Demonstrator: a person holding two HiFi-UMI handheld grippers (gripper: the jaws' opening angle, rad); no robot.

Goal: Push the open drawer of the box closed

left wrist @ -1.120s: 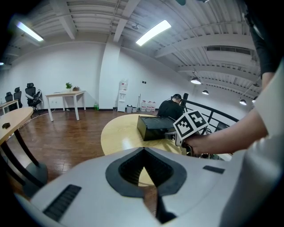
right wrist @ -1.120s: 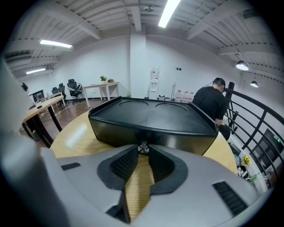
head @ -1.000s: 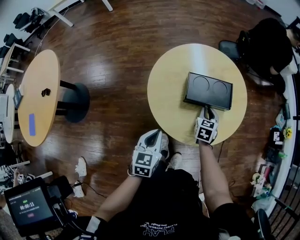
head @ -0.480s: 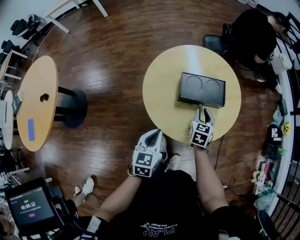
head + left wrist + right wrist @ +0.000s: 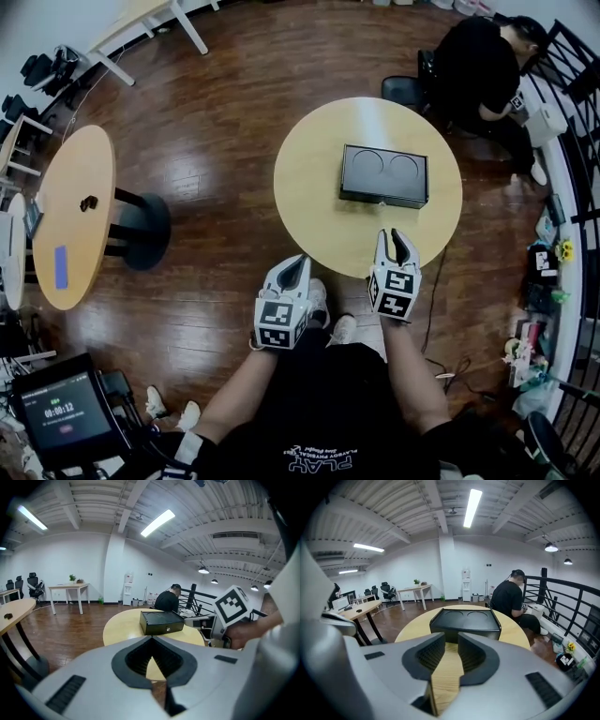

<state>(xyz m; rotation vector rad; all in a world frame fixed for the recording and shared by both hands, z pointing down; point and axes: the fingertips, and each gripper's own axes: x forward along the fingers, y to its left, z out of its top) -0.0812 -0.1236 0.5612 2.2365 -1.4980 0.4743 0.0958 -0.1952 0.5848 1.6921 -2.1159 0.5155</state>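
Open hall, dark wood floor [image 5: 216,112], round wooden table [image 5: 309,187] directly ahead.

Nearest: left gripper [image 5: 298,264] off the table's near edge, over the floor, jaws tip to tip, clenched on nothing. Beside it, right gripper [image 5: 391,236] over the table's near rim, jaws parted, released, only bare tabletop between them. Well clear of the box, no contact.

Further in: black box [image 5: 384,176] at mid-table, top with two round recesses, drawer front [image 5: 157,630] toward the grippers, small knob [image 5: 168,629] at its centre. Appears flush with the body in all three views, no lip seen protruding. Judged: fully home or very nearly so.

Recommended for the step in hand: check the seam along the front before moving off. On finding any gap, bring the right jaws to the face just beside the knob and push straight and level toward the far side, slowly, to avoid sliding the whole box across the smooth top. Keep the left gripper out of the way.

Beyond the table: seated person [image 5: 478,66], uninvolved.
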